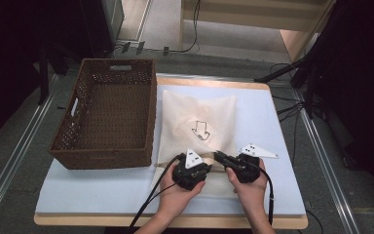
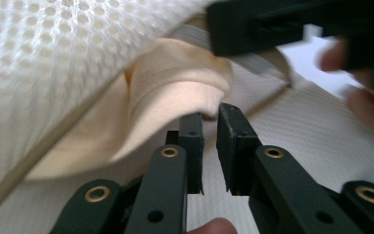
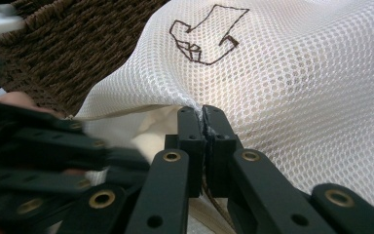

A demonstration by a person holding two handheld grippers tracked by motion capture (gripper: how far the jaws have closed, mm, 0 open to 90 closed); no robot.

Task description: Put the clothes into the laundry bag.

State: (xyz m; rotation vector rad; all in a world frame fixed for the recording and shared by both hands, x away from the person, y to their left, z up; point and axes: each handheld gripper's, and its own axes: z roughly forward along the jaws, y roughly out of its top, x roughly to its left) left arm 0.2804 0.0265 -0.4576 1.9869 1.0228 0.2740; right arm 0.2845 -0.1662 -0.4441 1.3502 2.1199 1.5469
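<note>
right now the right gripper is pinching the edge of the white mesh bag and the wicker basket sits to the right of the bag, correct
Not quite. The right gripper is shut on the edge of the white mesh bag, as the right gripper view shows, but the wicker basket sits to the left of the bag, not the right. The high view shows this.

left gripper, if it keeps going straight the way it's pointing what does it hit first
Most likely the fold of cream cloth under the white mesh laundry bag: it sits just beyond the left gripper, whose narrowly parted jaws hold nothing; depth is unclear.
</note>
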